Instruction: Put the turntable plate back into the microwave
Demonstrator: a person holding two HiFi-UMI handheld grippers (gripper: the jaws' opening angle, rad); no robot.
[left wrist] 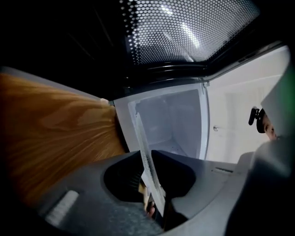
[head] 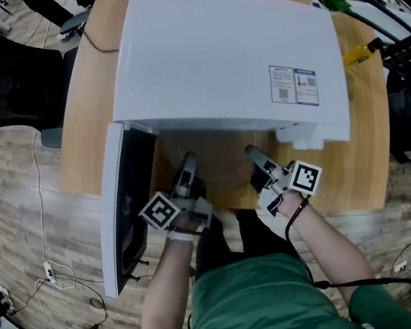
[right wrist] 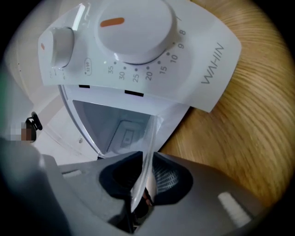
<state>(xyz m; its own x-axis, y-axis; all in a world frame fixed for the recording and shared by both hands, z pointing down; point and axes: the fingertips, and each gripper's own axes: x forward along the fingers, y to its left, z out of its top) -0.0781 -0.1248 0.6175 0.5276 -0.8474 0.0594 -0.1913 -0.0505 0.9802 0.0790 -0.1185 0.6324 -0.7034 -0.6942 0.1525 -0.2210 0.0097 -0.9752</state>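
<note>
Pinching opposite rims of the clear round glass turntable plate point(left wrist: 144, 147), left claw point(head: 188, 159) and right claw point(head: 251, 152) face the open white microwave point(head: 225, 54).

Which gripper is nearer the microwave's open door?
Left. The left gripper sits right beside the door; the right gripper is across the glass plate, by the control panel.
</note>
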